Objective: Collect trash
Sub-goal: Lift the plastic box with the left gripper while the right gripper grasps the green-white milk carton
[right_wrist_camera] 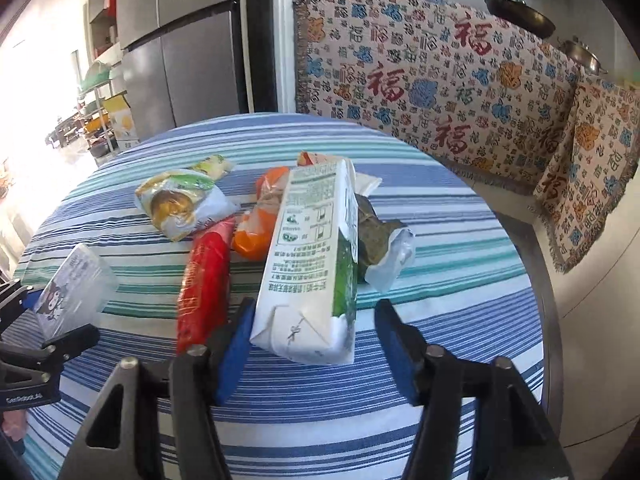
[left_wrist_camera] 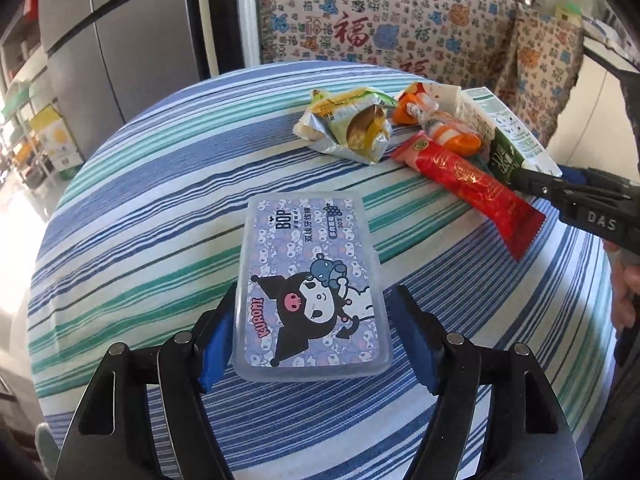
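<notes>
While the floss box (left_wrist_camera: 310, 286) lies flat on the striped bench (left_wrist_camera: 160, 208), the left tongs (left_wrist_camera: 312, 340) straddle its near end, the right pad clear of it. Over by the wrappers, the right tongs (right_wrist_camera: 314, 344) bracket the milk carton (right_wrist_camera: 316, 256), jaws apart, gap showing on the right.

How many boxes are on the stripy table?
2. The clear cartoon box lies near the front edge, apart from the rest. The white-and-green carton lies among the wrappers. They might hide a smaller one.
</notes>
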